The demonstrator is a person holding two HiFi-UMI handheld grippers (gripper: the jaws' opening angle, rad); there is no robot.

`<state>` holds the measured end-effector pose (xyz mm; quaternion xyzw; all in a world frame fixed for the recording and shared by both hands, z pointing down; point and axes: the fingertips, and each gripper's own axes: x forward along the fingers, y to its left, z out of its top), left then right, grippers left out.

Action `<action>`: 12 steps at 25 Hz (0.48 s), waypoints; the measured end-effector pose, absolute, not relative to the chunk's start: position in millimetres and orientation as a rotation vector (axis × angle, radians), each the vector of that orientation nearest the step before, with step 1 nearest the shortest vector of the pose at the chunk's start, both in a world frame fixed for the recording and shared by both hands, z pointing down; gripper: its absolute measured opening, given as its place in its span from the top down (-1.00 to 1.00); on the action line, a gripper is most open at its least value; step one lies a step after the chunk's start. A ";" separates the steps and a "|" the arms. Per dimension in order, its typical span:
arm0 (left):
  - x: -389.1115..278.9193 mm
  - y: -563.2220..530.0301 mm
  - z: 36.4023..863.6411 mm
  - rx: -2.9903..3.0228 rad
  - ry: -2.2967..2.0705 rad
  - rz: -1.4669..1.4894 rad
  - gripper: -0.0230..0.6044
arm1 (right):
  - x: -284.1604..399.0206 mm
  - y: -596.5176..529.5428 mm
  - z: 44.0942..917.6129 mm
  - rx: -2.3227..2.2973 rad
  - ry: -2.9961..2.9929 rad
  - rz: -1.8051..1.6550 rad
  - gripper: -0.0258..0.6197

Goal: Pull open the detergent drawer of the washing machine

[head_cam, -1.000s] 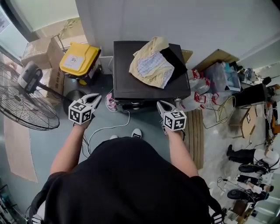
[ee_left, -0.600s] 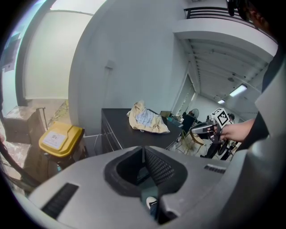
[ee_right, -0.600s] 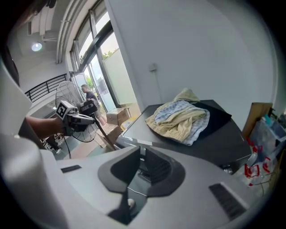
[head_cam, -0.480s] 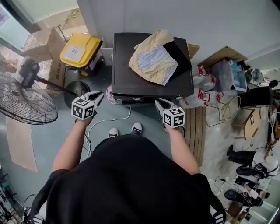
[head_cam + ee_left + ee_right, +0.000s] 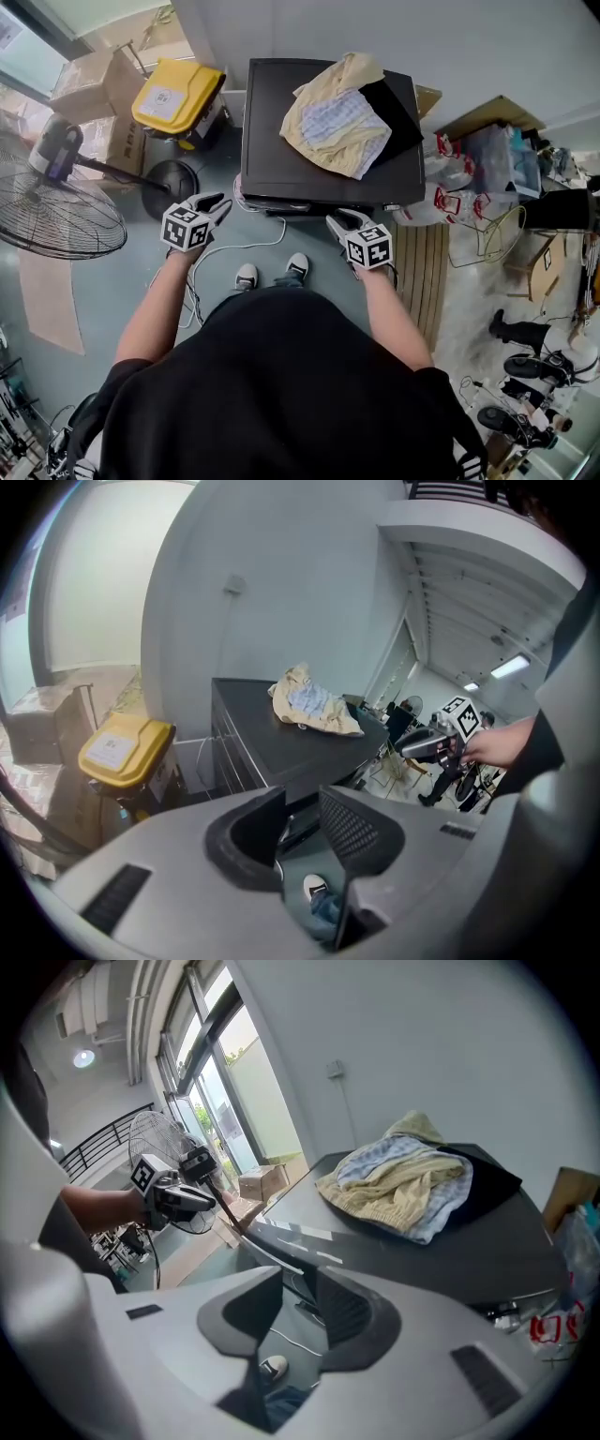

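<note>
Presently the detergent drawer cannot be picked out in any view. It is judged to sit in the glossy dark front control strip (image 5: 286,1239) of the boxy black washing machine (image 5: 272,131), ahead of both grippers and slightly below them. A loose pile of yellow and blue-checked cloth (image 5: 336,127) lies on the machine's top, beyond the grippers and clear of the front edge.

Handling, as a judgement: the drawer is probably a light, rigid plastic tray on short runners. Expect slight resistance at the start of travel, then free sliding. Its face is likely smooth and slippery, so a pinch on the flat front would slip. Take hold at the recessed lip or finger pull on the drawer front, and pull straight out towards the person. Twisting may bind the tray in its runners.

The left gripper (image 5: 217,202) hangs off the machine's front left corner. Its jaws have just been opening and stand partly apart, with nothing between them. The right gripper (image 5: 333,221) hangs just in front of the right part of the control strip. Its jaws have likewise just been opening, stand partly apart, and touch nothing.
</note>
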<state>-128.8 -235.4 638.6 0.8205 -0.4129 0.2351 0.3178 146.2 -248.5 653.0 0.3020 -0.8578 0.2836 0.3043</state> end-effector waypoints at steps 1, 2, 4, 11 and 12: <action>-127.4 -236.1 641.9 2.158 -1.081 0.626 0.54 | 144.9 -249.1 655.9 0.789 -2.271 0.751 0.55; -125.5 -236.9 645.1 2.156 -1.075 0.633 0.53 | 144.1 -249.7 658.9 0.779 -2.270 0.751 0.54; -121.4 -237.2 651.3 2.153 -1.062 0.644 0.51 | 142.8 -249.9 664.8 0.762 -2.266 0.754 0.53; -113.0 -235.0 674.4 2.132 -1.005 0.690 0.44 | 132.8 -246.4 685.2 0.693 -2.242 0.778 0.45; -111.8 -235.0 677.7 2.129 -0.996 0.696 0.43 | 131.6 -246.1 687.9 0.685 -2.239 0.780 0.44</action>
